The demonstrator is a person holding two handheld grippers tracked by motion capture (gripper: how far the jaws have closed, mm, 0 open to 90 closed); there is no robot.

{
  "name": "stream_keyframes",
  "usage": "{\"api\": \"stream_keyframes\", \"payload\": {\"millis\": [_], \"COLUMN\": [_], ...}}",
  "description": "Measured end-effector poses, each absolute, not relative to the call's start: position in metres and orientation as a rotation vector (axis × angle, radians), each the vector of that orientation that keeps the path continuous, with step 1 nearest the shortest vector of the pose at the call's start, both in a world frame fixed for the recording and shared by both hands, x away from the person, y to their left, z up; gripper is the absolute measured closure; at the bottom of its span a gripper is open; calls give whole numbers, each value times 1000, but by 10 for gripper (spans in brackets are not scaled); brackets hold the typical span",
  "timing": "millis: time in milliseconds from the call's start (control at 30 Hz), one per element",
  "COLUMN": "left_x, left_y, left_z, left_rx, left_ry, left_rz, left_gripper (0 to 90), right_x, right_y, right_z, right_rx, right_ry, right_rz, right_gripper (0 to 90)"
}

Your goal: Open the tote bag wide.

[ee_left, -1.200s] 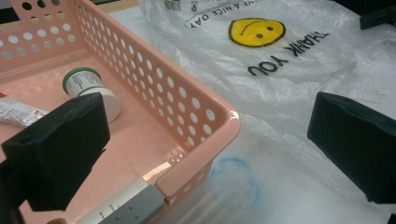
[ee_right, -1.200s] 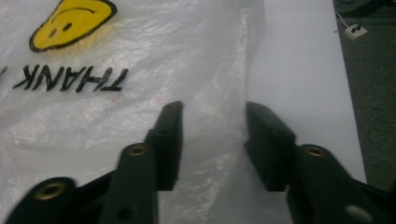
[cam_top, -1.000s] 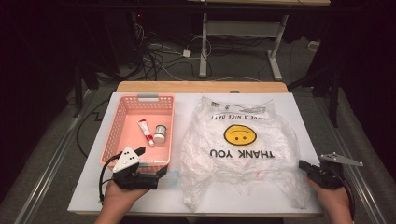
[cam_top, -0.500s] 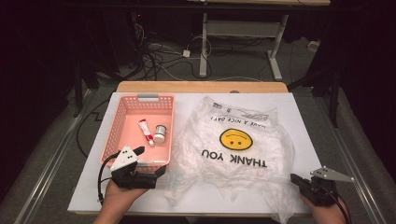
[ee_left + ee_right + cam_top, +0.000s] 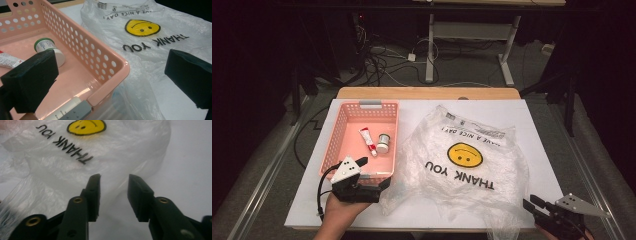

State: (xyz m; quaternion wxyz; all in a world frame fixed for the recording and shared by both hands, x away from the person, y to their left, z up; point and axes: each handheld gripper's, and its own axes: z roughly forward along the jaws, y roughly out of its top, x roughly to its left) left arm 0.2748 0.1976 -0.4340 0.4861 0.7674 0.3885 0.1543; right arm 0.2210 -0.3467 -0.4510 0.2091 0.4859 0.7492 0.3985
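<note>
A clear plastic bag [image 5: 462, 160] printed with a yellow smiley and "THANK YOU" lies crumpled on the white table top [image 5: 537, 130]. It also appears in the left gripper view [image 5: 150, 37] and the right gripper view [image 5: 75, 152]. My left gripper [image 5: 382, 185] sits at the near right corner of the pink basket [image 5: 362, 107], its jaws wide open [image 5: 110, 77] on either side of that corner. My right gripper [image 5: 532, 204] hovers at the table's near right edge, open [image 5: 113, 180], pointing at the bag's near corner with nothing between its jaws.
Inside the pink basket [image 5: 75, 37] lie a red-and-white tube [image 5: 367, 140], a small green-lidded jar [image 5: 383, 143] [image 5: 50, 48] and a white tube [image 5: 67, 110] along the near wall. A corner of the bag hangs over the table's front edge [image 5: 499, 231].
My right gripper has drawn back toward the table's near edge and slightly left. The bag's near right corner now hangs over that edge. The left gripper has barely moved.
</note>
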Motion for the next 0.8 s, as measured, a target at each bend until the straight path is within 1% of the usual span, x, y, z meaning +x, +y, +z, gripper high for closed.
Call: {"api": "stream_keyframes", "payload": {"millis": [67, 100, 167, 233, 333, 367, 400, 433, 467, 500, 533, 567, 600, 633, 667, 767, 800], "left_x": [275, 275, 274, 274, 274, 274, 274, 274, 274, 274, 274, 274, 274, 274, 274, 274, 274], "left_y": [198, 198, 198, 199, 200, 200, 200, 200, 200, 200, 201, 201, 202, 202, 202, 202, 202], "left_z": [-434, -433, -432, -432, -432, -432, -432, -432, -432, -432, -432, -433, -433, -433, -433, -434, -434], "left_rx": [1867, 1866, 1846, 1846, 1839, 1833, 1827, 1826, 1829, 1831, 1828, 1826, 1822, 1817, 1819, 1831, 1827], "left_ry": [954, 955, 960, 959, 968, 971, 971, 968, 966, 967, 969, 970, 974, 974, 973, 967, 970], "left_rz": [350, 348, 358, 357, 375, 376, 379, 385, 389, 396, 398, 397, 394, 391, 390, 396, 395], "left_gripper": [0, 0, 0, 0, 0, 0, 0, 0, 0, 0, 0, 0, 0, 0, 0, 0, 0], "right_x": [230, 230, 251, 265, 297, 297, 307, 329, 329, 351, 351, 371, 371, 392, 392, 418, 432], "right_y": [-350, -350, -353, -353, -356, -356, -356, -358, -358, -358, -358, -357, -357, -355, -355, -354, -354], "right_z": [-446, -446, -438, -436, -433, -433, -433, -434, -434, -435, -435, -438, -438, -442, -442, -449, -455], "right_rx": [1344, 1344, 1325, 1306, 1313, 1313, 1322, 1353, 1353, 1374, 1374, 1396, 1396, 1418, 1418, 1484, 1512], "right_ry": [2065, 2065, 2039, 2034, 2020, 2020, 2011, 2000, 2000, 2000, 2000, 2000, 2000, 2000, 2000, 1999, 2009], "right_rz": [1132, 1132, 1134, 1114, 1114, 1114, 1113, 1121, 1121, 1117, 1117, 1106, 1106, 1105, 1105, 1121, 1110], "right_gripper": [595, 595, 558, 548, 545, 545, 540, 533, 533, 517, 517, 489, 489, 472, 472, 452, 420]}}
